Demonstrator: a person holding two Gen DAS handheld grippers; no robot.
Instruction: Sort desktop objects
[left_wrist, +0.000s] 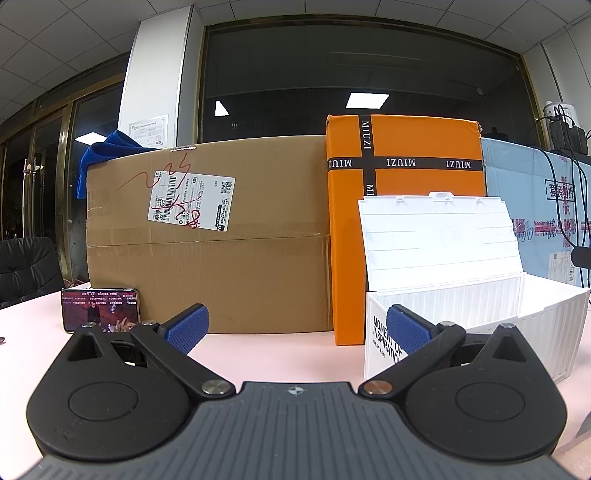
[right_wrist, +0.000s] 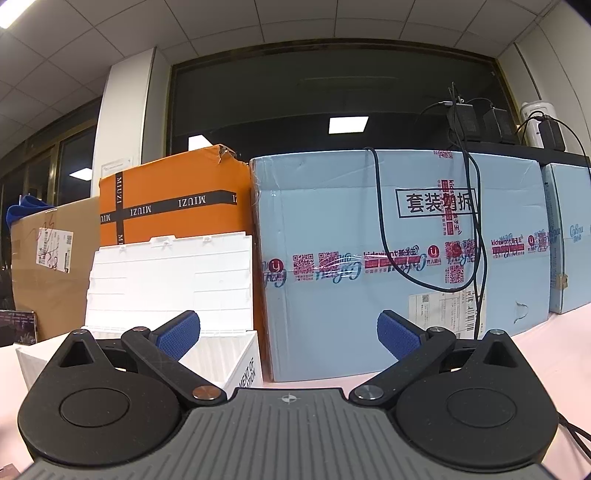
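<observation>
A white container-style storage box (left_wrist: 480, 314) stands open on the pink table, its lid (left_wrist: 439, 240) leaning back against the orange box. It also shows in the right wrist view (right_wrist: 221, 354), lid (right_wrist: 170, 284) raised. My left gripper (left_wrist: 297, 328) is open and empty, just left of the white box's near corner. My right gripper (right_wrist: 288, 336) is open and empty, just right of the white box, facing the light blue carton. The inside of the white box is hidden.
A brown carton (left_wrist: 207, 236), an orange MIUZI box (left_wrist: 406, 155) and a light blue carton (right_wrist: 399, 258) line the back. A phone (left_wrist: 99, 310) with a lit screen leans on the brown carton. Black cables (right_wrist: 469, 221) hang over the blue carton. A black chair (left_wrist: 26, 269) stands at left.
</observation>
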